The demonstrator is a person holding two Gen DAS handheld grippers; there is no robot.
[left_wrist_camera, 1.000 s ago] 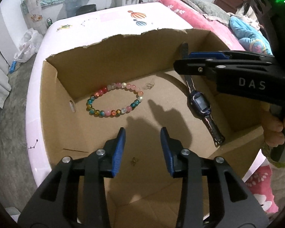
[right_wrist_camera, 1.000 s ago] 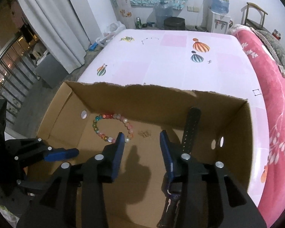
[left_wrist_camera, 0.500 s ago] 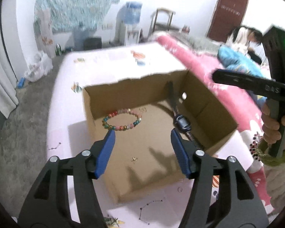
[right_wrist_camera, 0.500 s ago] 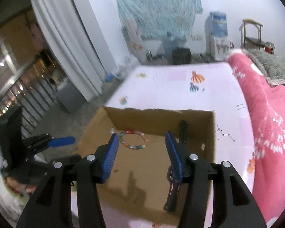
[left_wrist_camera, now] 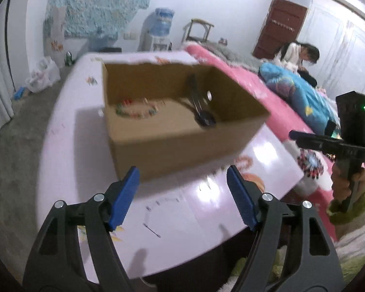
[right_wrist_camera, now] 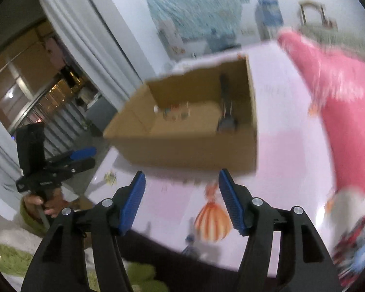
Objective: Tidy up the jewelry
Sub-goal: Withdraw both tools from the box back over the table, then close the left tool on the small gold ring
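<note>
An open cardboard box (left_wrist_camera: 177, 141) stands on the pink table. On its floor lie a coloured bead bracelet (left_wrist_camera: 136, 109) at the left and a dark wristwatch (left_wrist_camera: 202, 107) at the right. My left gripper (left_wrist_camera: 182, 170) hovers over the table in front of the box, jaws opening with nothing between them. In the right wrist view the box (right_wrist_camera: 187, 150) holds the bracelet (right_wrist_camera: 177, 113) and the watch (right_wrist_camera: 226, 112), both blurred. My right gripper (right_wrist_camera: 181, 174) is also back from the box, jaws opening and empty. Each gripper shows from the side in the other's view, the left gripper (right_wrist_camera: 85, 155) and the right gripper (left_wrist_camera: 304, 137).
The table (left_wrist_camera: 206, 206) carries printed balloon patterns. A pink blanket (left_wrist_camera: 243, 80) covers the bed to the right, where a person (left_wrist_camera: 299, 56) sits at the back. A water dispenser (left_wrist_camera: 158, 31) stands by the far wall. Green fuzzy fabric (right_wrist_camera: 12, 255) lies below the table edge.
Both grippers have drawn back from inside the box to over the table in front of it. Their jaws have widened. The bracelet and watch stay in the box.
</note>
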